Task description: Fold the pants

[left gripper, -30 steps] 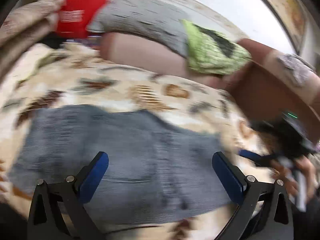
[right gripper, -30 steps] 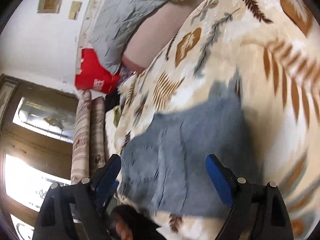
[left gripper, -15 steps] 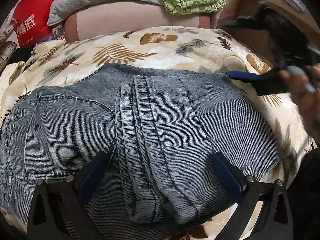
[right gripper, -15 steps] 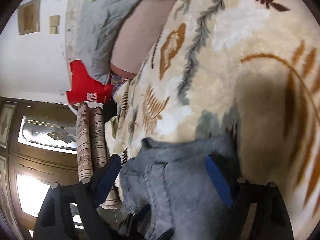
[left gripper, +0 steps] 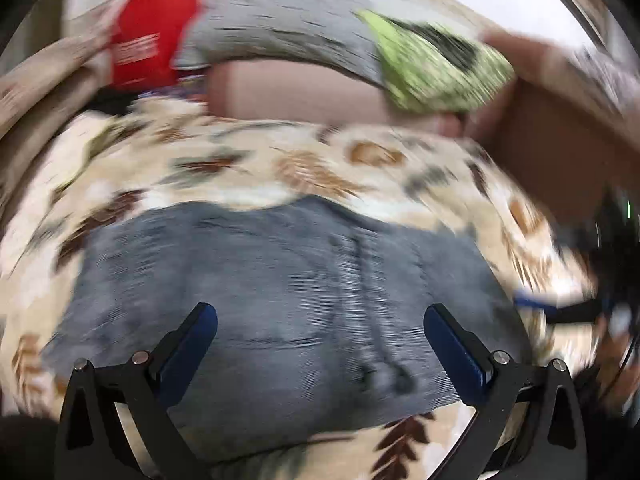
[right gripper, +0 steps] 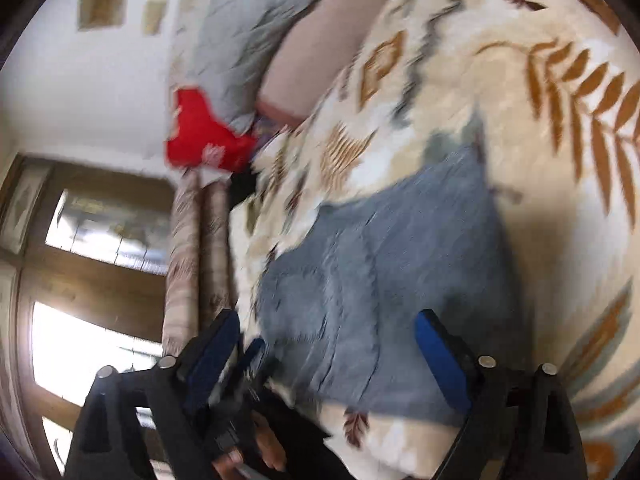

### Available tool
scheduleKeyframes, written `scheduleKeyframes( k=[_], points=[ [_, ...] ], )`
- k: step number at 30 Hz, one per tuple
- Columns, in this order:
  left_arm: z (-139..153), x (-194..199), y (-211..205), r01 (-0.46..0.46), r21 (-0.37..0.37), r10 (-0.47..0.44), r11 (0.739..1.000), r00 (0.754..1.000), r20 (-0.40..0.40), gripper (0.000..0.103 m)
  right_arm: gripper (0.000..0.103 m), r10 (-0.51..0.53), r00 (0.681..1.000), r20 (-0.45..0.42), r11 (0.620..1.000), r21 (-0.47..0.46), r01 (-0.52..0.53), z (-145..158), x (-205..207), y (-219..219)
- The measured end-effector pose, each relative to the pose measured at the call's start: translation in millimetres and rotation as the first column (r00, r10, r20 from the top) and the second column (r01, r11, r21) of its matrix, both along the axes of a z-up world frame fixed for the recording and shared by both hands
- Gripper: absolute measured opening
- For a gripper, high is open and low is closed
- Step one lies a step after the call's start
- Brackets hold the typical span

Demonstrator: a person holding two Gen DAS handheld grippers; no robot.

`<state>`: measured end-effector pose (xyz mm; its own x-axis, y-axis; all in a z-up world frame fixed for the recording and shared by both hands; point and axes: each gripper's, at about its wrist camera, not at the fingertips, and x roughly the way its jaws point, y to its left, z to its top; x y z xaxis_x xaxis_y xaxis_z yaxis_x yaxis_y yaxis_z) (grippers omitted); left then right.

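While both of your views are smeared by motion blur, the biggest thing in them is plain enough: a bed covered by a cream blanket (left gripper: 328, 168) printed with brown and grey-green leaves, filling most of each picture. At its far end in your left wrist view lies a grey quilted pillow (left gripper: 288, 28) over a pinkish bolster (left gripper: 296, 92), with a bright green patterned cloth (left gripper: 436, 68) resting at the pillow's right end and a red bag (left gripper: 152, 48) at its left. Your right wrist view also takes in a white wall and a wooden door with glass panes (right gripper: 92, 248) off to the side of the bed.

Folded into a compact grey-blue block, the pants (left gripper: 280, 300) lie flat on the blanket, near the edge closest to you, with a seam ridge running across the top layer. You hold no part of them.

Your left gripper (left gripper: 320, 344) hangs above the near half of the pants with its blue pads spread wide and nothing pinched between them. Your right gripper (right gripper: 328, 344) is likewise spread wide over the pants' near corner; its jaws have just been opening further, and only cloth far below shows between them, not touching the pads. In the left wrist view that right gripper appears blurred at the right edge, just beside the pants. Part of your hand (right gripper: 268, 448) shows below the right gripper's left finger.
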<state>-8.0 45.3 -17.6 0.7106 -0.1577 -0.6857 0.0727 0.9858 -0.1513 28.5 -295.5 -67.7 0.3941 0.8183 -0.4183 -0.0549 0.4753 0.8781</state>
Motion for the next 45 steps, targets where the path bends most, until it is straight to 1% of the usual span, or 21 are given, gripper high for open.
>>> scheduleKeyframes(
  k=[2, 3, 4, 7, 10, 12, 14, 15, 19, 22, 25, 29, 31, 32, 33, 35, 37, 39, 41, 43, 45],
  points=[
    [3.7, -13.1, 34.8, -0.113, -0.073, 0.112, 0.991, 0.994, -0.012, 0.102, 0.099, 0.022, 0.999, -0.044, 0.998, -0.049, -0.025, -23.4, -6.6, 8.8],
    [3.8, -17.5, 49.1, -0.159, -0.102, 0.158, 0.982, 0.987, -0.022, 0.102, 0.096, 0.013, 0.991, -0.131, 0.995, -0.093, -0.025, -46.3, -4.9, 9.5],
    [4.1, -24.2, 65.8, -0.214, -0.131, 0.212, 0.968, 0.977, -0.033, 0.102, 0.097, -0.015, 0.994, -0.109, 0.997, -0.075, 0.007, -48.2, -6.5, 5.1],
    [2.8, -40.2, 100.0, -0.332, -0.171, 0.328, 0.928, 0.943, -0.048, 0.102, 0.097, -0.024, 0.997, -0.073, 0.996, -0.086, 0.018, -25.0, -9.1, 4.9],
    [-4.5, -43.8, 116.9, -0.401, -0.135, 0.392, 0.906, 0.916, -0.088, 0.102, 0.097, 0.027, 1.000, -0.002, 0.999, -0.041, -0.027, -4.2, -17.4, 18.9],
    [-5.2, -45.2, 117.4, -0.407, -0.111, 0.399, 0.907, 0.913, -0.090, 0.102, 0.100, 0.077, 0.997, 0.029, 0.996, -0.036, -0.076, -7.7, -19.2, 32.1],
    [-4.1, -46.2, 113.4, -0.399, -0.088, 0.393, 0.913, 0.916, -0.080, 0.102, 0.099, 0.098, 0.992, -0.073, 0.978, -0.175, -0.110, -41.7, -12.1, 48.7],
    [-3.9, -46.6, 111.5, -0.393, -0.075, 0.388, 0.917, 0.919, -0.072, 0.102, 0.099, 0.099, 0.993, -0.065, 0.976, -0.190, -0.109, -47.2, -11.7, 51.3],
    [-5.6, -42.5, 106.7, -0.383, -0.046, 0.379, 0.923, 0.922, -0.075, 0.102, 0.099, 0.082, 0.996, -0.021, 0.959, -0.272, -0.085, -17.1, -18.8, 60.9],
    [-6.2, -40.6, 107.1, -0.382, -0.045, 0.377, 0.923, 0.922, -0.081, 0.102, 0.099, 0.124, 0.991, 0.046, 0.971, -0.210, -0.111, 5.7, -28.7, 72.9],
    [-10.8, -39.8, 109.5, -0.382, -0.049, 0.376, 0.923, 0.921, -0.102, 0.102, 0.099, 0.166, 0.985, 0.053, 0.975, -0.157, -0.156, 12.2, -27.0, 94.4],
    [-15.8, -39.1, 113.5, -0.390, -0.049, 0.382, 0.920, 0.917, -0.118, 0.102, 0.099, 0.162, 0.987, 0.000, 0.981, -0.111, -0.161, -7.1, -14.4, 114.1],
    [-17.9, -37.7, 115.2, -0.393, -0.054, 0.384, 0.918, 0.915, -0.125, 0.102, 0.099, 0.167, 0.983, -0.079, 0.976, -0.131, -0.177, -34.3, -7.8, 115.3],
    [-19.3, -37.0, 116.6, -0.390, -0.062, 0.379, 0.919, 0.915, -0.136, 0.102, 0.099, 0.156, 0.984, -0.084, 0.978, -0.129, -0.166, -43.7, -6.5, 115.9],
    [-19.8, -37.4, 118.1, -0.389, -0.071, 0.377, 0.919, 0.916, -0.138, 0.102, 0.099, 0.150, 0.987, -0.063, 0.979, -0.131, -0.157, -37.5, -9.5, 112.9],
    [-21.3, -39.0, 123.0, -0.402, -0.102, 0.387, 0.910, 0.912, -0.139, 0.102, 0.099, 0.158, 0.986, -0.051, 0.975, -0.149, -0.164, -26.2, -11.5, 112.7],
    [-24.3, -41.6, 133.1, -0.423, -0.189, 0.397, 0.886, 0.903, -0.163, 0.102, 0.099, 0.145, 0.989, 0.019, 0.975, -0.176, -0.139, -10.4, -16.9, 108.9],
    [-29.1, -44.6, 144.6, -0.457, -0.275, 0.417, 0.846, 0.888, -0.192, 0.102, 0.099, 0.155, 0.987, 0.048, 0.974, -0.171, -0.145, -7.0, -19.6, 106.5],
    [-33.4, -45.9, 153.3, -0.497, -0.308, 0.448, 0.811, 0.867, -0.219, 0.102, 0.099, 0.143, 0.989, 0.044, 0.975, -0.181, -0.132, -12.3, -21.2, 101.7],
    [-33.0, -45.6, 153.8, -0.498, -0.316, 0.449, 0.807, 0.866, -0.218, 0.102, 0.099, 0.132, 0.991, 0.002, 0.978, -0.164, -0.130, -23.6, -19.1, 96.9],
    [-26.6, -44.4, 146.2, -0.488, -0.294, 0.452, 0.822, 0.873, -0.184, 0.102, 0.099, 0.131, 0.991, 0.002, 0.982, -0.136, -0.130, -20.8, -17.1, 91.8]
  ],
)
